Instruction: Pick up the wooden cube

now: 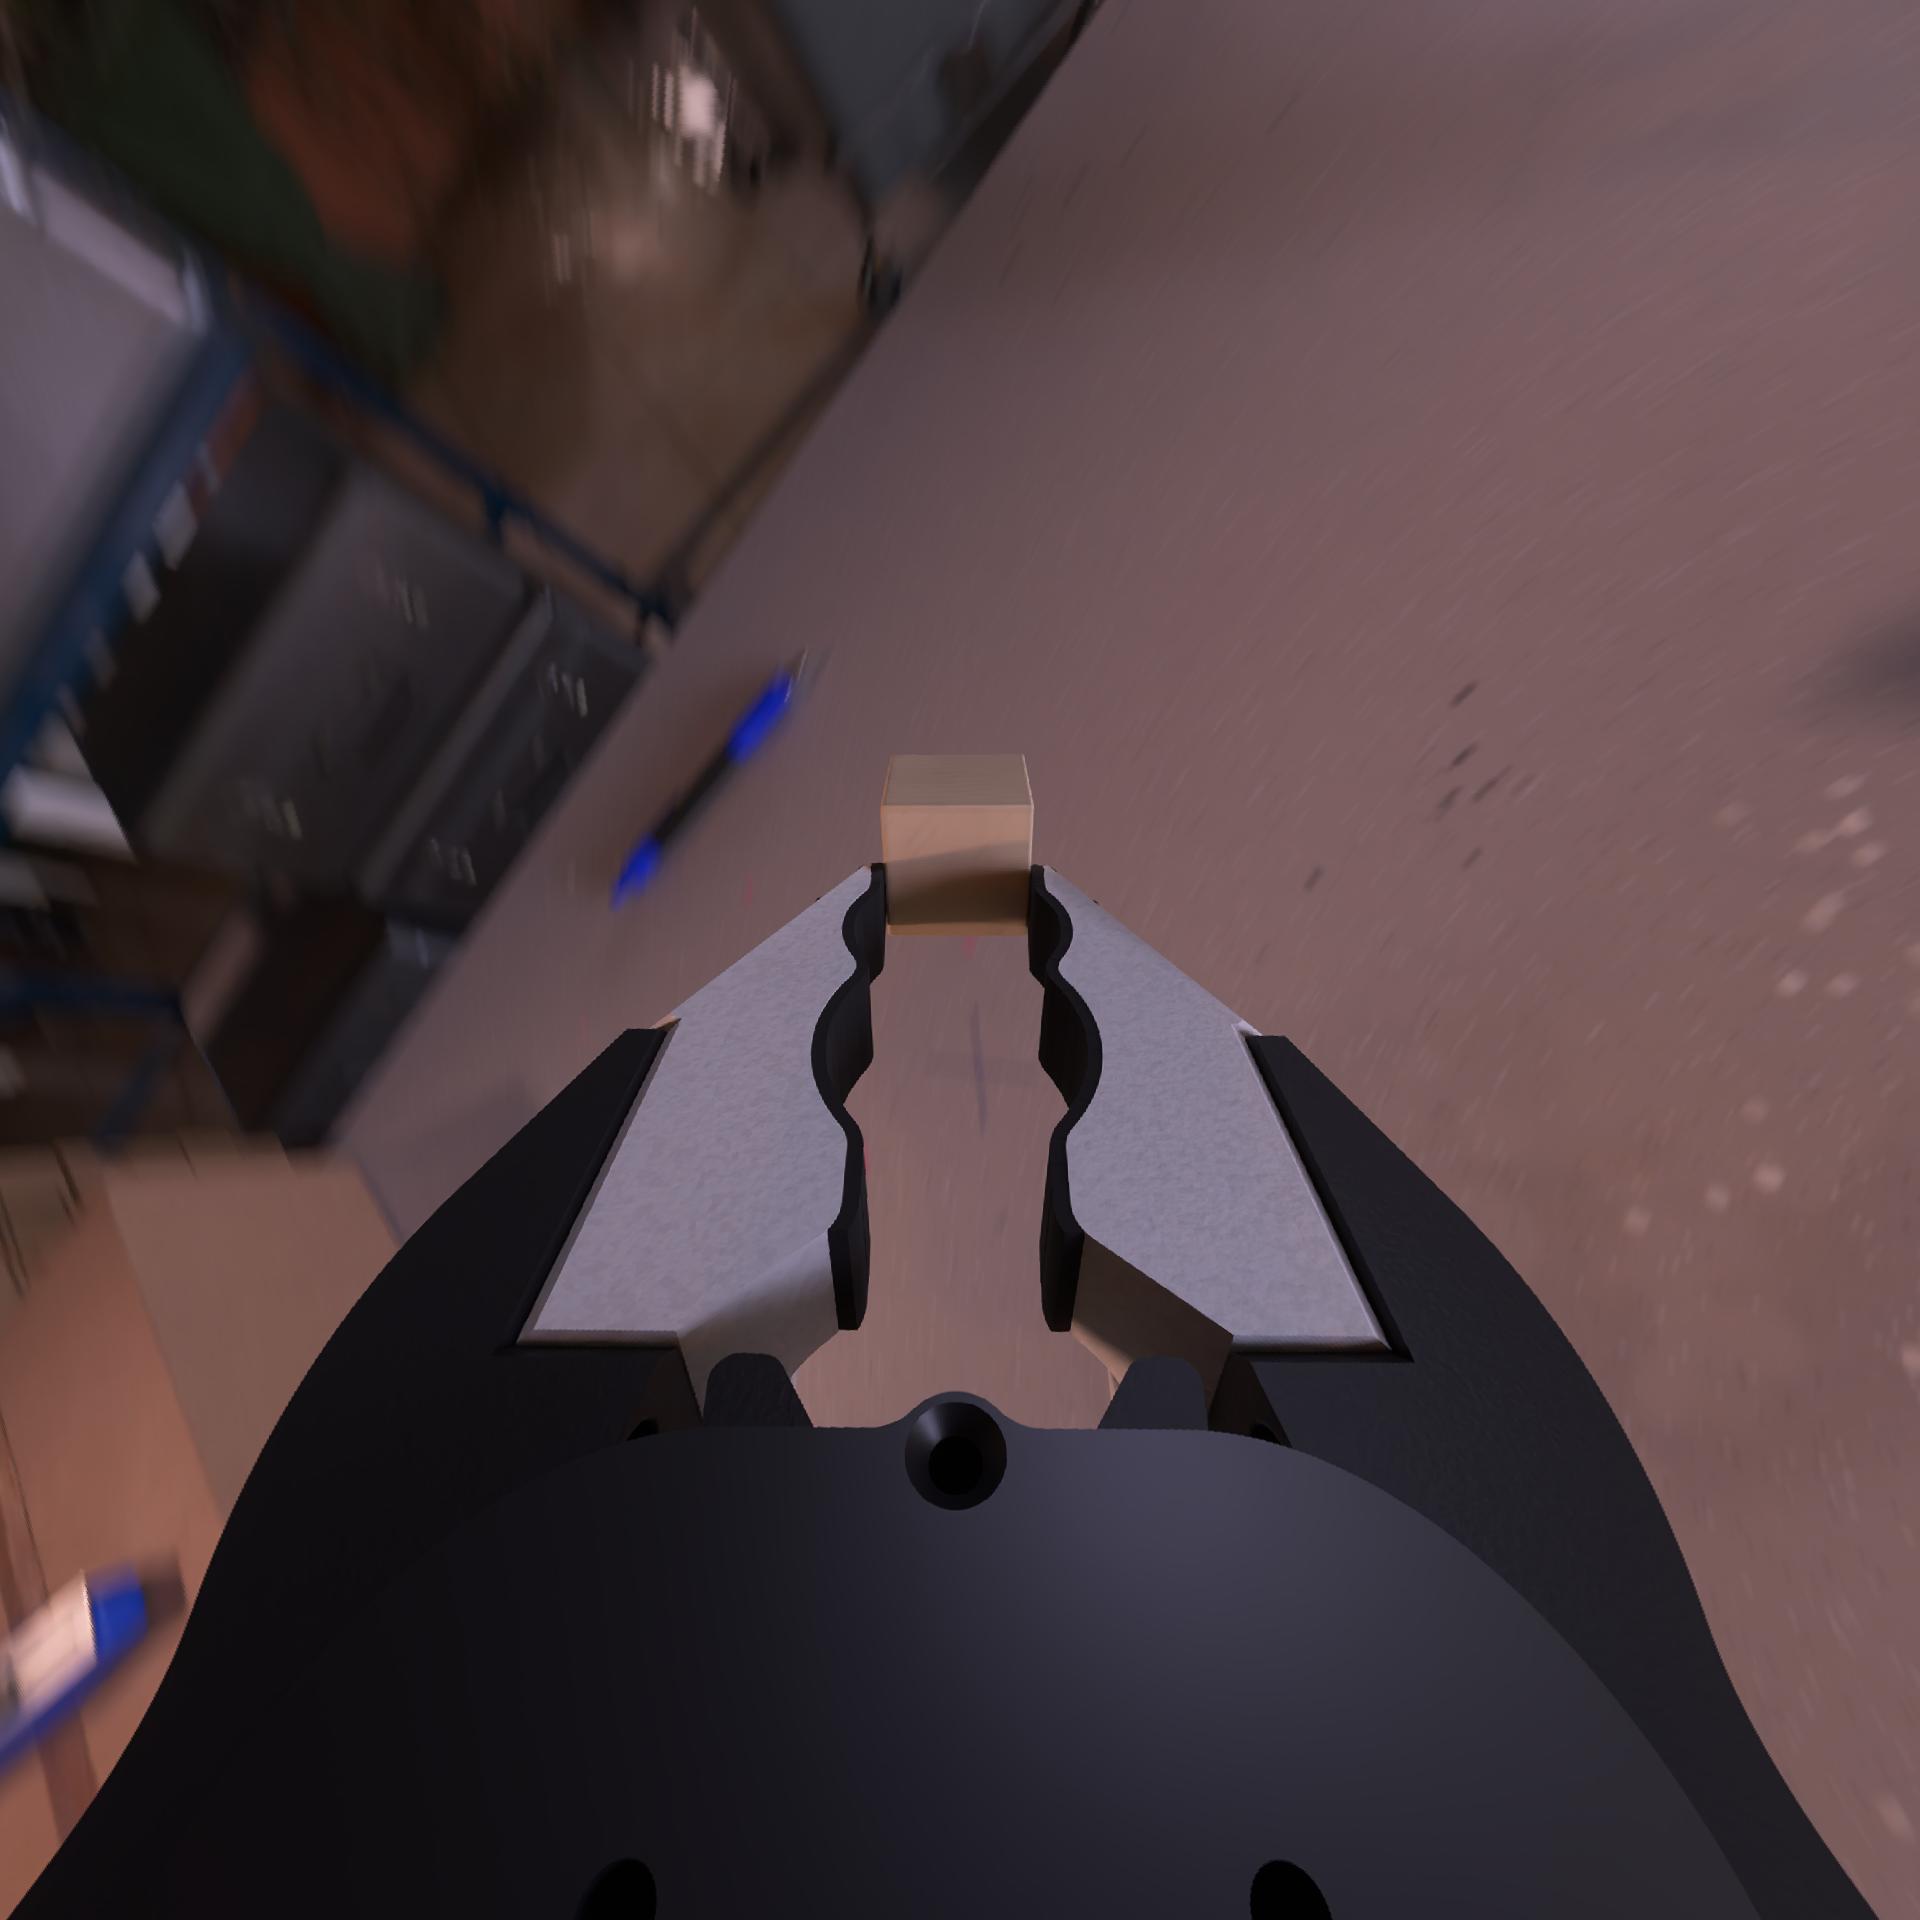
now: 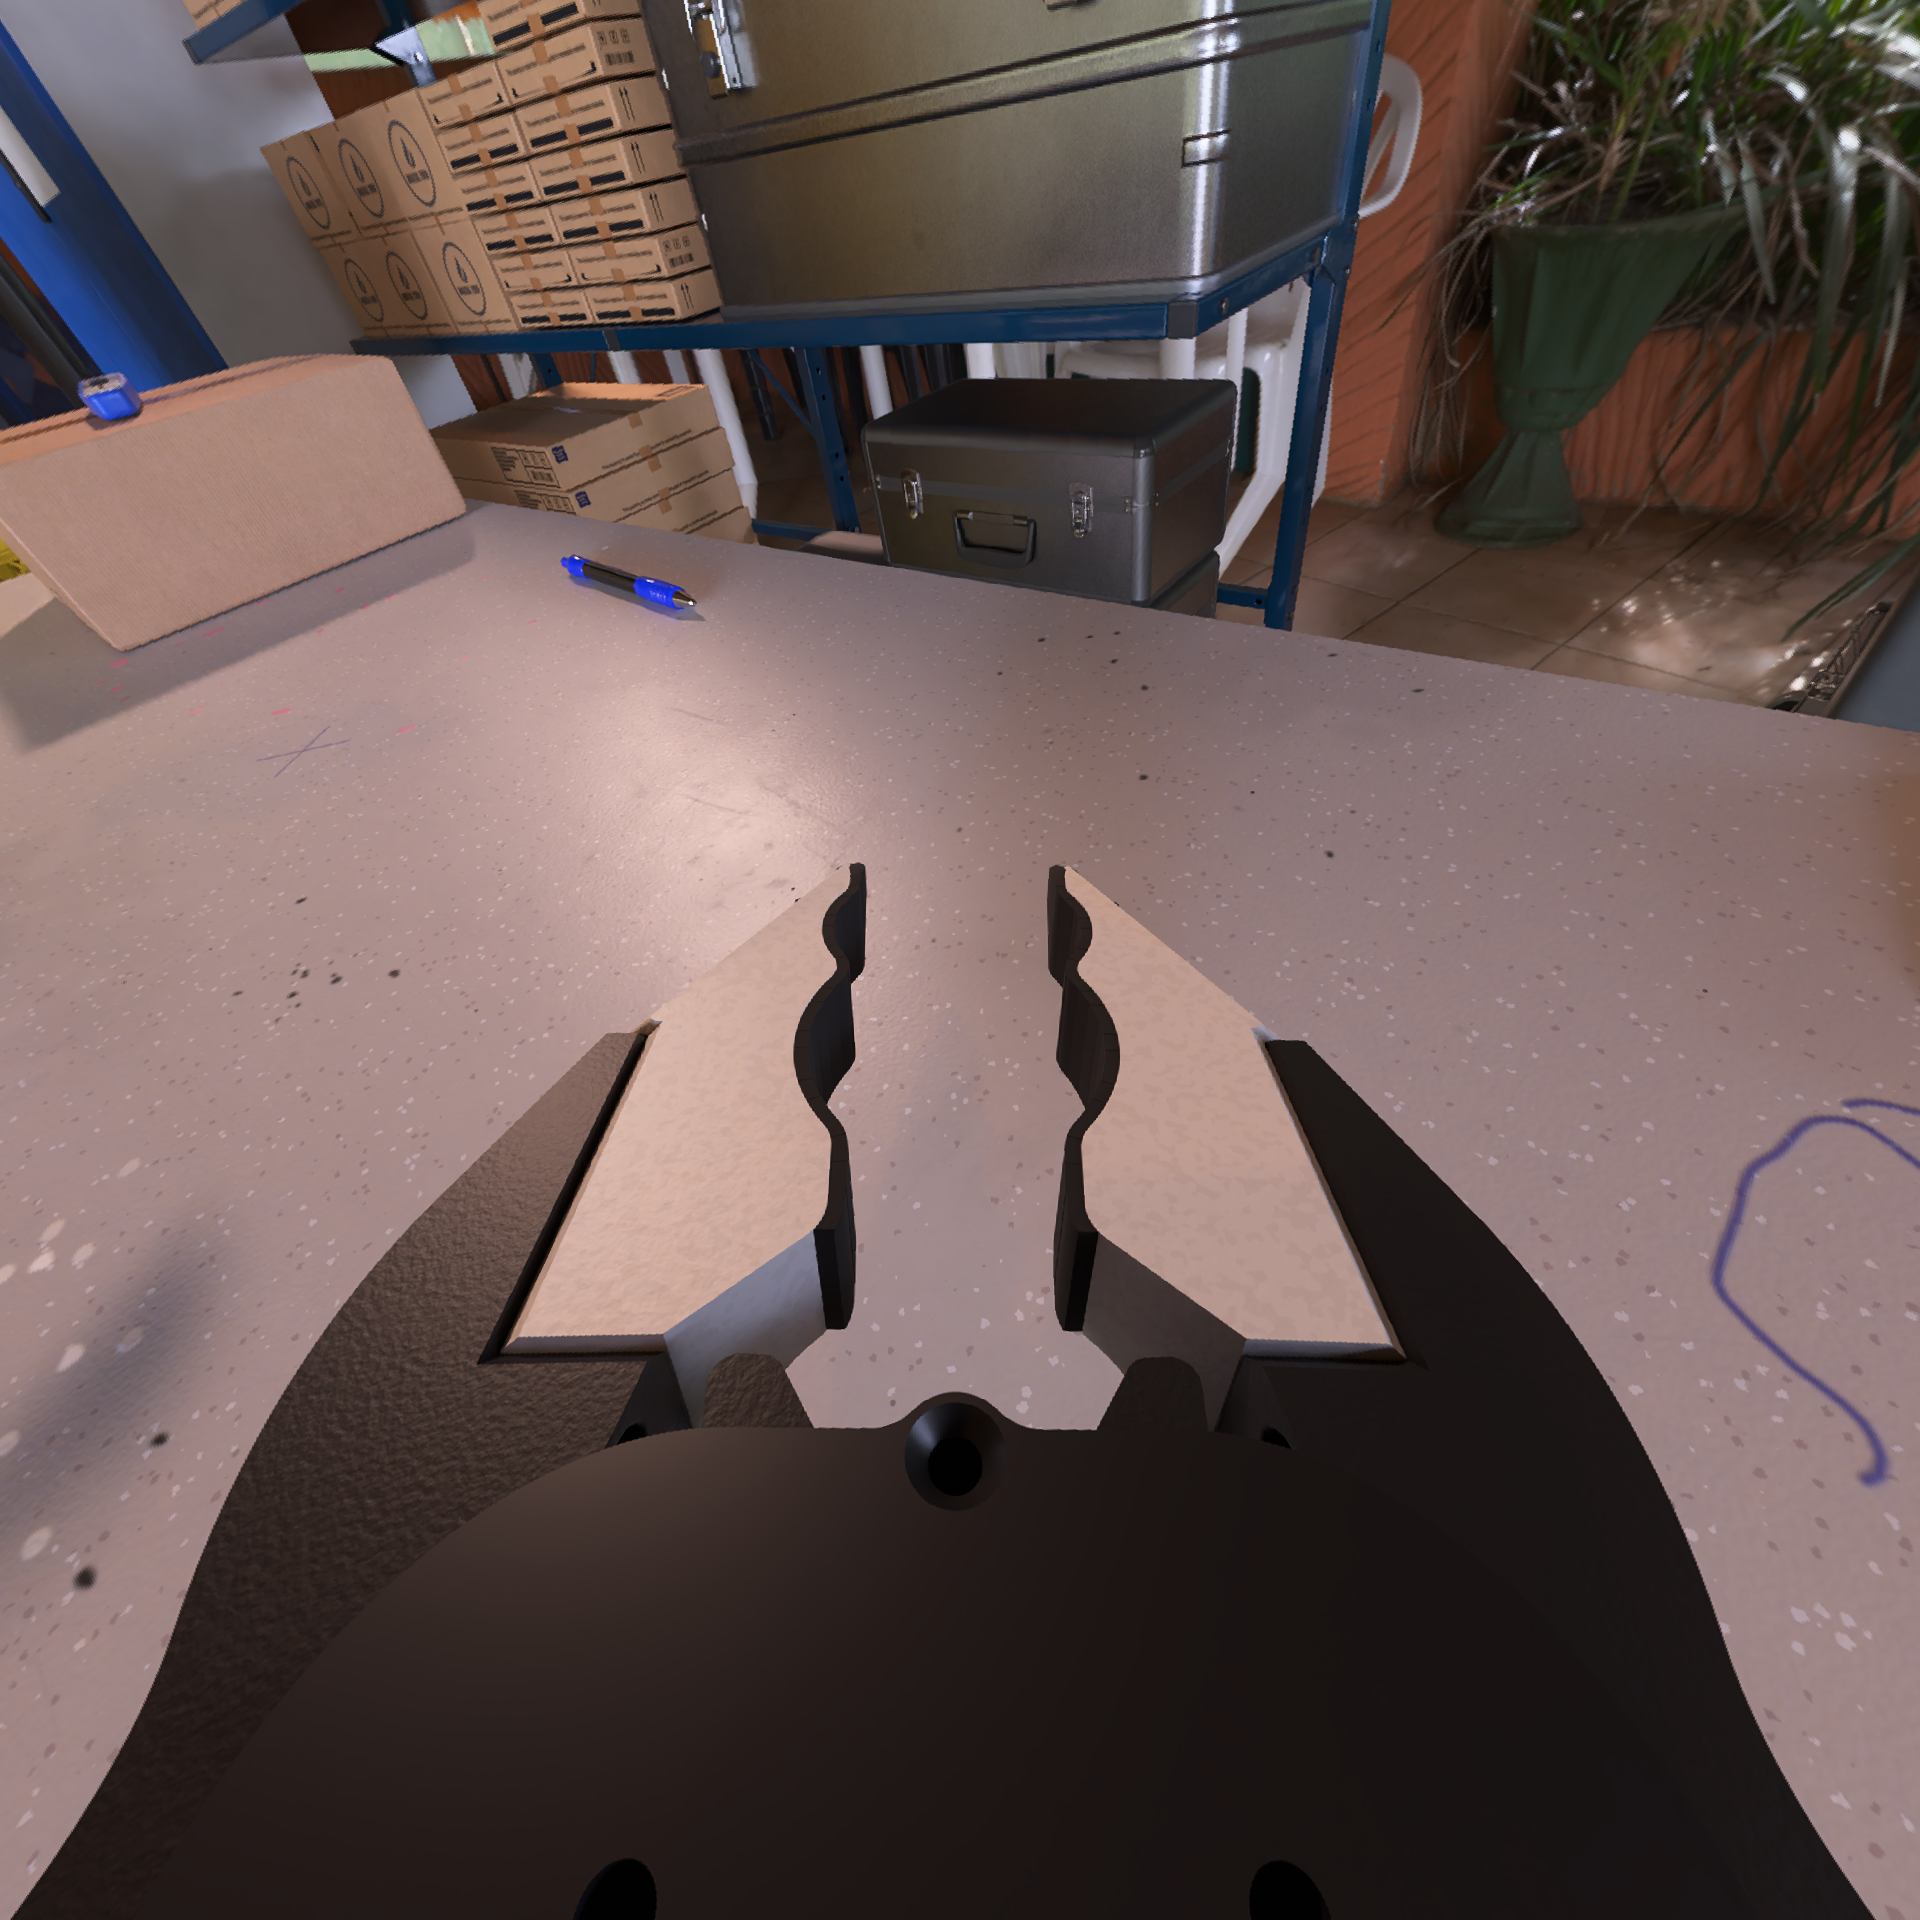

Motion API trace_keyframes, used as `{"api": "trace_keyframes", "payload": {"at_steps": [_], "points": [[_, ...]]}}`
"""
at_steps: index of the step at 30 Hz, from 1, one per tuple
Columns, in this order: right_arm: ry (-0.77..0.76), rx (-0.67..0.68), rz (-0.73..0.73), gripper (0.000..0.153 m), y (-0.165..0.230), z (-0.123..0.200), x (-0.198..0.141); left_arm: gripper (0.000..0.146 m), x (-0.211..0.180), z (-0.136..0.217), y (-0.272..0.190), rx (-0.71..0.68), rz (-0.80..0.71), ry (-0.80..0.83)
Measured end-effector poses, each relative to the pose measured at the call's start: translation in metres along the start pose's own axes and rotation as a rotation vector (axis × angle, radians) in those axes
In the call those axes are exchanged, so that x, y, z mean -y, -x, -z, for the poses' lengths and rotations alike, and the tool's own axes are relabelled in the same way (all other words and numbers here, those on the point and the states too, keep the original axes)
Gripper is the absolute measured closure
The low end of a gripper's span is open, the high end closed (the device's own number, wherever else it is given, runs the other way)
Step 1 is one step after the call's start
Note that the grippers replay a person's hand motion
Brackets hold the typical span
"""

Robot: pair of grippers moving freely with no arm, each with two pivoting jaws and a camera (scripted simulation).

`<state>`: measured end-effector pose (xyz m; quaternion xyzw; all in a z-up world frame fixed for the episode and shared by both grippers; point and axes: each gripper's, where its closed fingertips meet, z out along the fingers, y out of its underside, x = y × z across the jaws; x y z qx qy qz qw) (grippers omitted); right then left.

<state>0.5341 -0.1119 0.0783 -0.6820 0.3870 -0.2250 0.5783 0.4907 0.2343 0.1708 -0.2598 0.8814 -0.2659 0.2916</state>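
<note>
In the left wrist view a small light wooden cube (image 1: 956, 831) sits clamped between the tips of my left gripper (image 1: 956, 899). The jaws press on its two sides and its far half sticks out past the fingertips (image 1: 871, 904). The view is tilted and blurred, with the speckled table (image 1: 1351, 623) behind the cube. In the right wrist view my right gripper (image 2: 956, 894) is open and empty, low over the table (image 2: 1351, 831). The cube does not show in that view.
A blue pen (image 2: 629, 582) lies on the table at the far left; it also shows blurred in the left wrist view (image 1: 707, 790). A cardboard box (image 2: 208, 488) stands at the table's left. Beyond the far edge are blue shelving with cartons, a black case (image 2: 1049, 483) and a potted plant.
</note>
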Motion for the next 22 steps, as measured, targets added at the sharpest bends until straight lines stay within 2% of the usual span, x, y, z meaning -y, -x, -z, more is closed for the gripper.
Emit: {"api": "trace_keyframes", "payload": {"at_steps": [4, 9, 14, 22], "points": [[0.002, -0.004, 0.002, 0.117, -0.002, 0.001, -0.001, 0.119, 0.083, -0.026, -0.073, 0.017, -0.259, -0.279], [-0.015, 0.006, -0.043, 0.113, -0.008, 0.003, 0.0, 0.119, 0.135, -0.068, -0.136, -0.074, -0.338, -0.606], [-0.039, 0.026, -0.096, 0.112, -0.013, 0.005, 0.002, 0.119, 0.139, -0.092, -0.149, -0.07, -0.341, -0.752], [-0.059, 0.072, -0.088, 0.109, -0.007, 0.003, 0.005, 0.119, 0.126, -0.097, -0.149, -0.011, -0.395, -0.72]]}}
